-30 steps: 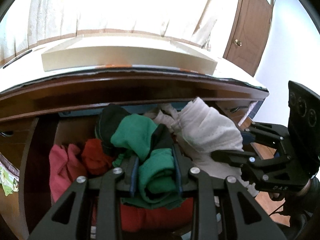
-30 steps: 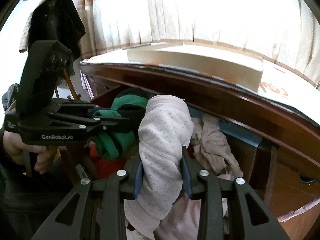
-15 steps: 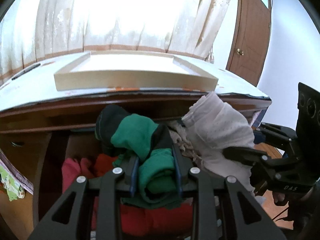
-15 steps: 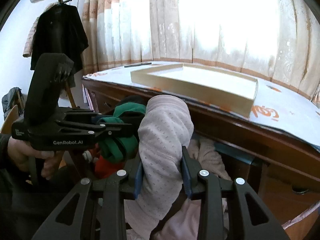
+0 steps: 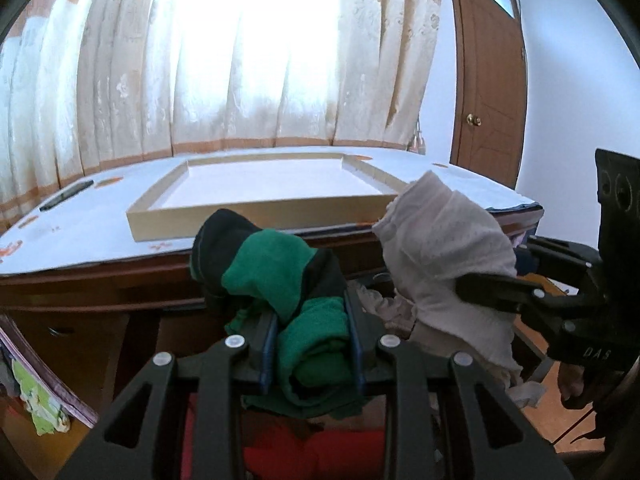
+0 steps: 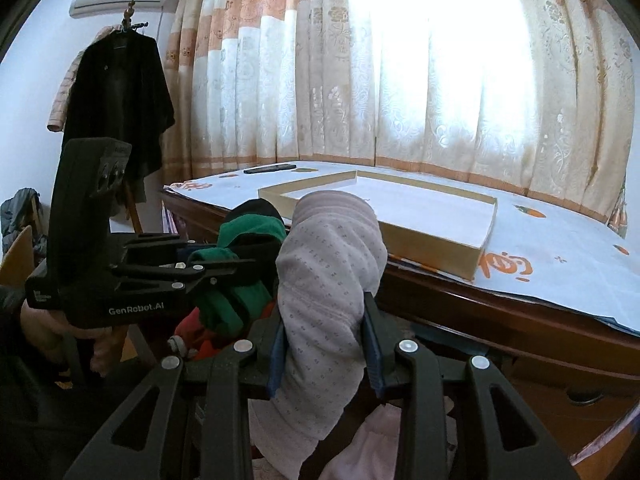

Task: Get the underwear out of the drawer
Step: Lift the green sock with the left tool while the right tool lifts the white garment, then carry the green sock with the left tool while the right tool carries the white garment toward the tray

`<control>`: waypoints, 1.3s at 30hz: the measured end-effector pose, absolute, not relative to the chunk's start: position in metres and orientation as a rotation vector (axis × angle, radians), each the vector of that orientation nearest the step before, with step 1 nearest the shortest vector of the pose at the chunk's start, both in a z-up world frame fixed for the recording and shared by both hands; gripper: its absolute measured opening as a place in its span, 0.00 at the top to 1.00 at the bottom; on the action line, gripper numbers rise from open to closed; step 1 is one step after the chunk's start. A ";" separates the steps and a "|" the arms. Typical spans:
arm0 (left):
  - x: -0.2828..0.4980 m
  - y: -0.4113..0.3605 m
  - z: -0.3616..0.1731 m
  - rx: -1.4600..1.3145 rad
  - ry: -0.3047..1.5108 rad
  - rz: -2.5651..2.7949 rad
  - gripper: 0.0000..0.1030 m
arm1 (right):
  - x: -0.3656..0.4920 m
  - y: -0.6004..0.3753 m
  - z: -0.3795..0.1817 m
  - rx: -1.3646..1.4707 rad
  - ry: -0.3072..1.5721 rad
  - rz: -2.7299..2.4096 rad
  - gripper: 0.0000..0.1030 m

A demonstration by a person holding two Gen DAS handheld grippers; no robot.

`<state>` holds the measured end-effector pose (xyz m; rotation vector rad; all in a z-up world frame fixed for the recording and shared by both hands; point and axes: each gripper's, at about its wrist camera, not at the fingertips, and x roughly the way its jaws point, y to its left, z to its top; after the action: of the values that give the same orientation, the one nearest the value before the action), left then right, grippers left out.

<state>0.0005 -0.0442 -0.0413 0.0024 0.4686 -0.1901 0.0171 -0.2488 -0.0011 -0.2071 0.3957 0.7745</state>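
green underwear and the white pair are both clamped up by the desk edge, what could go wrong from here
The green underwear in the left gripper is a loose bundle that might slip out. The white underwear in the right gripper hangs long and could snag on the desk.

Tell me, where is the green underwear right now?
The green underwear is clamped in the left gripper, left of the white underwear, before the desk.

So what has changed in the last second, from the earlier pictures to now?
Both tools rose with their loads: the left tool lifted the green underwear, and the right tool lifted the pale dotted underwear, up to the level of the tray on the desk. Both grips are unchanged; nothing was released.
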 end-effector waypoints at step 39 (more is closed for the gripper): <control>-0.001 -0.060 0.006 0.170 0.249 -0.157 0.73 | 0.024 -0.259 0.035 -0.172 0.283 0.684 0.65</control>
<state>-0.0014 -0.0603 0.0060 0.1696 0.2486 -0.1568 0.0243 -0.2588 0.0351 -0.1721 0.2830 0.6845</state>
